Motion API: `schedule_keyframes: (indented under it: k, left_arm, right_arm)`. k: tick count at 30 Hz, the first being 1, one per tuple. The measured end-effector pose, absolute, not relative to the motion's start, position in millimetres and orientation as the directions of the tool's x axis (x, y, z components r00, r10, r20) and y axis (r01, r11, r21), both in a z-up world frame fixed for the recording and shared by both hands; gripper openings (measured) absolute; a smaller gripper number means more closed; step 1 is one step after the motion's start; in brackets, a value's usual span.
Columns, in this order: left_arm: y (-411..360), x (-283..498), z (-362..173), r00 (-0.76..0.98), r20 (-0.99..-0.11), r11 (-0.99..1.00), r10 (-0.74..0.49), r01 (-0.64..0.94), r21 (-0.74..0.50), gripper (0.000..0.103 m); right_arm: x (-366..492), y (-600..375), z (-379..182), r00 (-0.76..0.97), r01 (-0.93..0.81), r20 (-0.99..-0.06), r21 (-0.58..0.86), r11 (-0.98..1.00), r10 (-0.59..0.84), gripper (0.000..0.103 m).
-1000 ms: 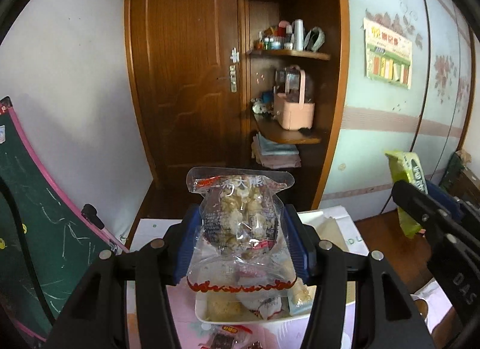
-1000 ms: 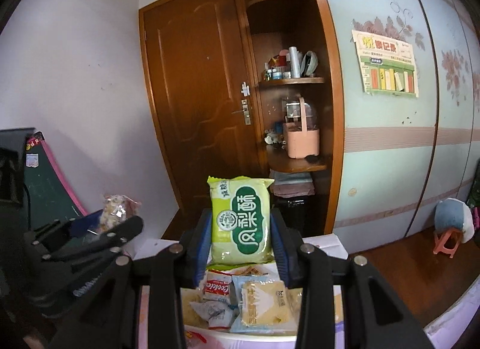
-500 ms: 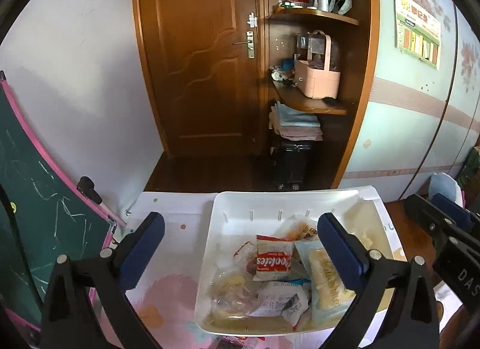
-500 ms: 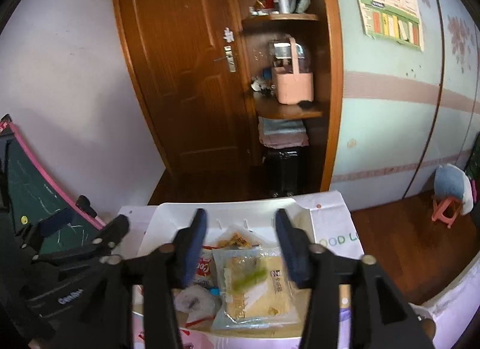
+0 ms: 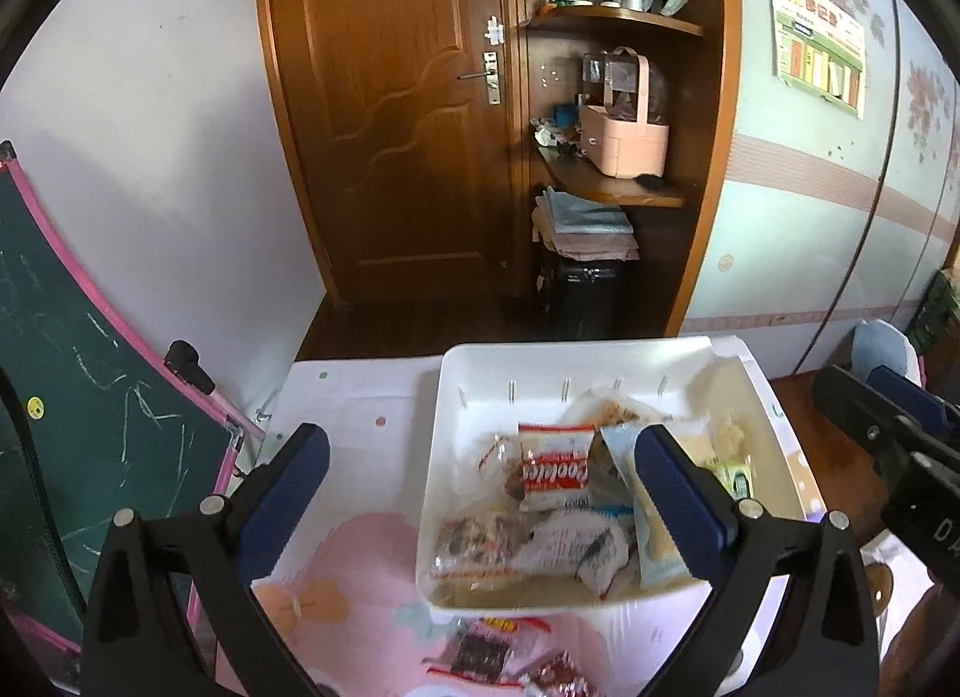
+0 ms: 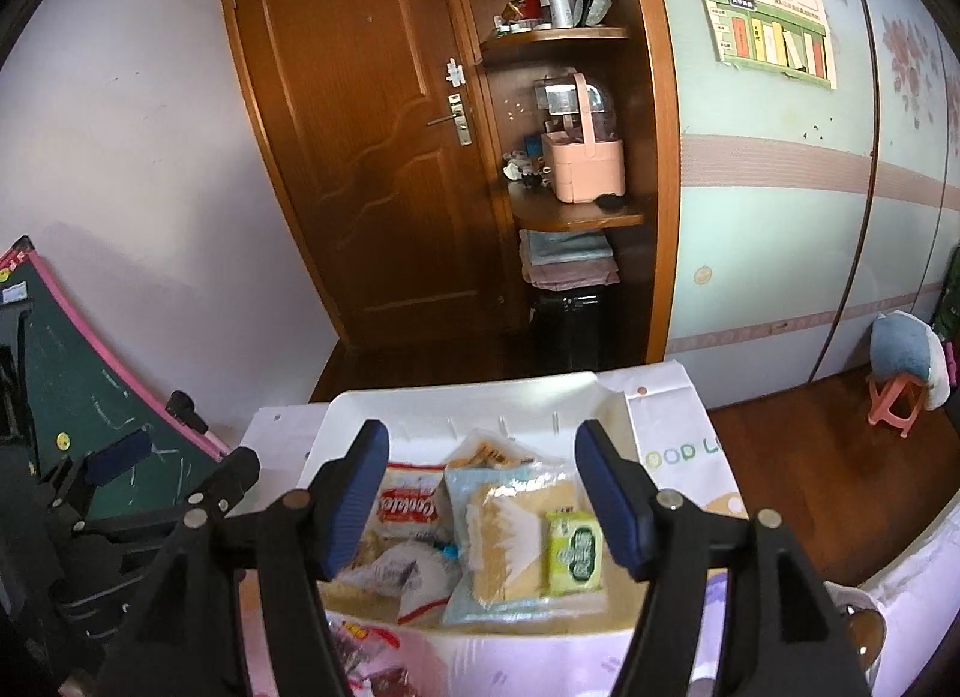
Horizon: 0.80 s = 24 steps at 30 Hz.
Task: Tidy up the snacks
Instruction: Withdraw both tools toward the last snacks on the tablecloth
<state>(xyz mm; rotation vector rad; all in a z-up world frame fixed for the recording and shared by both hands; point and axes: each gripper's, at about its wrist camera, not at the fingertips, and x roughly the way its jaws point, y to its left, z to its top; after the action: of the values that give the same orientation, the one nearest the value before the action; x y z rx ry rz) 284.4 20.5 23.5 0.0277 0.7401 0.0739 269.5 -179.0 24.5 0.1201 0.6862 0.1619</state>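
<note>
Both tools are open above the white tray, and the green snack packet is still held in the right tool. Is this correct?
Not quite. In the right wrist view the right tool is open and holds nothing; the green snack packet lies in the white tray. The left tool is open too.

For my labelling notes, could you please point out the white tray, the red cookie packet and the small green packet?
white tray (image 5: 543, 364), left wrist view, bare far wall.
red cookie packet (image 5: 555, 472), left wrist view, printed front.
small green packet (image 6: 574, 550), right wrist view, centre of label.
</note>
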Motion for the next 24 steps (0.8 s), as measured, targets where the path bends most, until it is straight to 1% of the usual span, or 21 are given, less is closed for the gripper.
schedule_keyframes:
  k: [7, 15, 20, 24]
  left_arm:
    - [29.0, 237.3, 30.8, 0.74, -0.666, 0.995, 0.093, -0.042, 0.092, 0.102]
    - [45.5, 190.2, 37.7, 0.751, -0.654, 0.993, 0.093, -0.025, 0.112, 0.102]
    - [53.7, 170.7, 26.5, 0.742, -0.666, 0.99, 0.08, 0.016, 0.137, 0.102]
    - [59.6, 165.4, 2.8, 0.711, -0.7, 0.987, 0.06, 0.062, 0.147, 0.102]
  right_arm:
    - [230.0, -172.7, 23.4, 0.756, -0.126, -0.627, 0.141, 0.982, 0.187, 0.065]
    - [192.0, -164.9, 25.4, 0.758, -0.153, -0.624, 0.111, 0.982, 0.189, 0.065]
    - [178.0, -152.3, 11.0, 0.734, -0.203, -0.65, 0.068, 0.977, 0.198, 0.065]
    - [174.0, -142.4, -10.0, 0.707, -0.233, -0.679, 0.041, 0.971, 0.199, 0.065]
